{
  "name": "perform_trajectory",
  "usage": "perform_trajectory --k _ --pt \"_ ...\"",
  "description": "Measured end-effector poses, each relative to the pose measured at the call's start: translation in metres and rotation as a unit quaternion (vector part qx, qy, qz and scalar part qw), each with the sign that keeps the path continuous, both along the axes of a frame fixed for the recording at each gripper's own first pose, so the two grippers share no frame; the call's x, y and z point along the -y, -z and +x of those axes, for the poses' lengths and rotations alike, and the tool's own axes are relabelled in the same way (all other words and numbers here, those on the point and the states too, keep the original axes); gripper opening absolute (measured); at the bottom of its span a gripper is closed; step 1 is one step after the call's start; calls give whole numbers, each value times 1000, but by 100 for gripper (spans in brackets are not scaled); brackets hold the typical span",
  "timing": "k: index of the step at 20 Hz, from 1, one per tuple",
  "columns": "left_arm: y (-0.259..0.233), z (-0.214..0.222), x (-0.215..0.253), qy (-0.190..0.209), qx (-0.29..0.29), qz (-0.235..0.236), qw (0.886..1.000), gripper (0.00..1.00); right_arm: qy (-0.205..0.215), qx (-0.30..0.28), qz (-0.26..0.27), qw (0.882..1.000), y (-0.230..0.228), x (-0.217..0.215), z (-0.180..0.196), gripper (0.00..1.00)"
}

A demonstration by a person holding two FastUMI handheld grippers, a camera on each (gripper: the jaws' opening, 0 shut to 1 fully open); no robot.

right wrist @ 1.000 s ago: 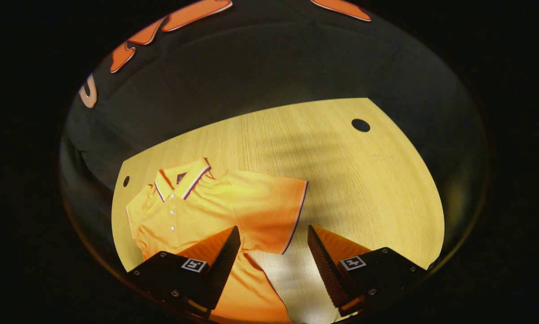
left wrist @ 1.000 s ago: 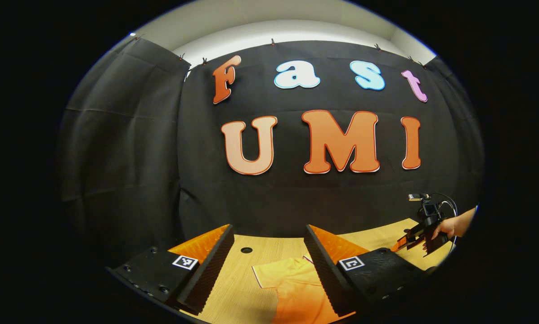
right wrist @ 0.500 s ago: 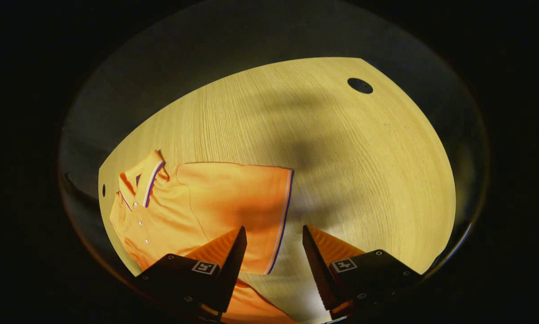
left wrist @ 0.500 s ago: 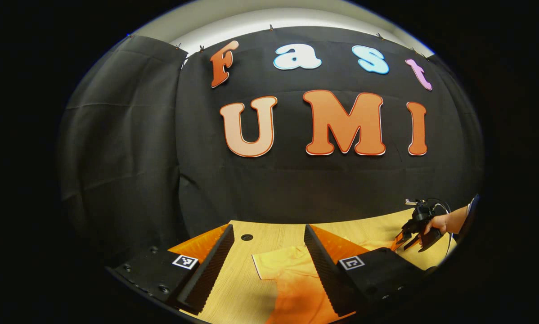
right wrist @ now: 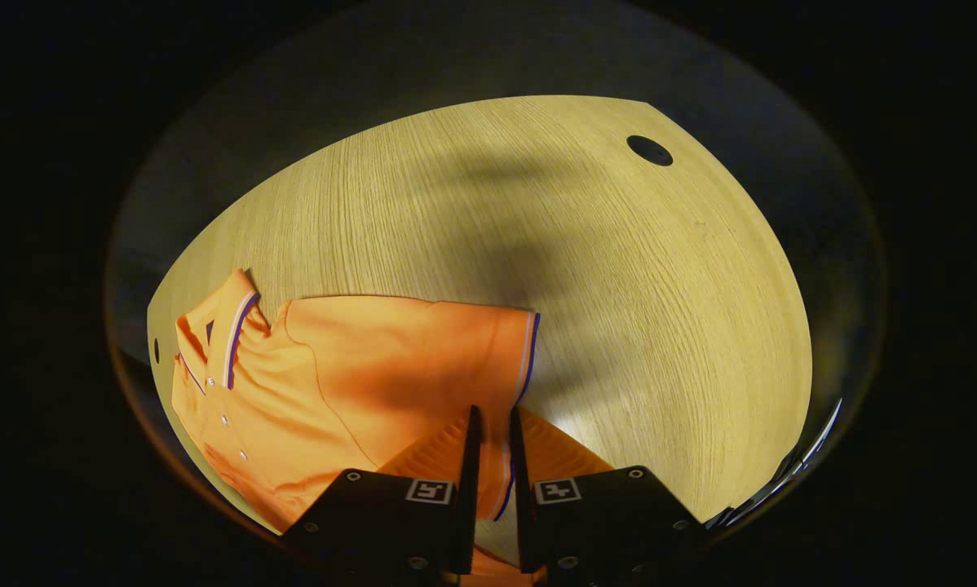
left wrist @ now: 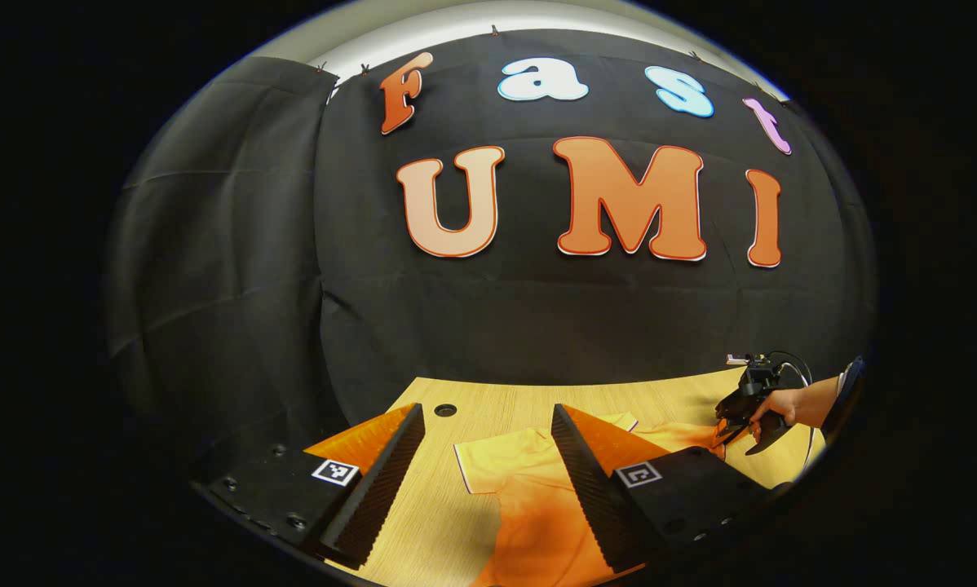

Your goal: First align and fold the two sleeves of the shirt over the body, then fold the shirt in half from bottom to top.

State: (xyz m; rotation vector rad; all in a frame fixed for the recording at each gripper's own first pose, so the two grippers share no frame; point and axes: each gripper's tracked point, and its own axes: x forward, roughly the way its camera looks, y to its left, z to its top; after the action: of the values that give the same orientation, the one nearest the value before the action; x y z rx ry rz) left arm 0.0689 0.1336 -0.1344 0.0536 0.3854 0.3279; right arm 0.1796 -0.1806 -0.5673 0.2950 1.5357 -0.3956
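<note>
**Right sleeve pinched, left sleeve not yet taken**

In the left gripper view, the left gripper [left wrist: 484, 456] hung above the tabletop [left wrist: 529, 395] with its fingers spread wide and nothing between them. Below it lay the orange shirt [left wrist: 529, 497], its near sleeve [left wrist: 488, 461] flat and free. Farther off, a hand [left wrist: 778, 403] held the right gripper [left wrist: 729, 428] down at the shirt's far sleeve.

In the right gripper view, the right gripper [right wrist: 491, 444] had its fingers nearly pressed together on the hem of the sleeve [right wrist: 513, 350]. The shirt [right wrist: 350, 383] lay flat, buttons up, collar [right wrist: 227, 326] towards the tabletop's [right wrist: 619, 285] far edge; I judged its long axis to run from collar to the unseen bottom hem.

The sleeve fold appeared to be starting. Next, the left gripper likely needed to descend and pinch its own sleeve hem.
</note>
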Motion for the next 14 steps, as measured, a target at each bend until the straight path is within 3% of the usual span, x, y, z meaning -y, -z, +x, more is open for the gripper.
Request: perform_trajectory --k 1,2,3,4,8,14 --pt "-1 0 0 1 1 -2 1000 98 4 1 12 1000 -4 -1 -1 21" --pt "0 0 -2 1 2 -4 1000 98 -1 7 23 1000 -2 1 1 12" --pt "1 0 -3 -1 1 -6 1000 98 17 11 47 999 -8 -4 2 12" --pt "3 -1 -5 -3 -1 -6 1000 98 30 22 57 998 -11 -4 4 1" --pt "2 -6 -13 -10 -2 -5 1000 100 38 94 85 991 -33 -13 35 1" --pt "4 -9 -11 -10 -5 -16 1000 96 39 132 160 978 -61 -59 52 0"
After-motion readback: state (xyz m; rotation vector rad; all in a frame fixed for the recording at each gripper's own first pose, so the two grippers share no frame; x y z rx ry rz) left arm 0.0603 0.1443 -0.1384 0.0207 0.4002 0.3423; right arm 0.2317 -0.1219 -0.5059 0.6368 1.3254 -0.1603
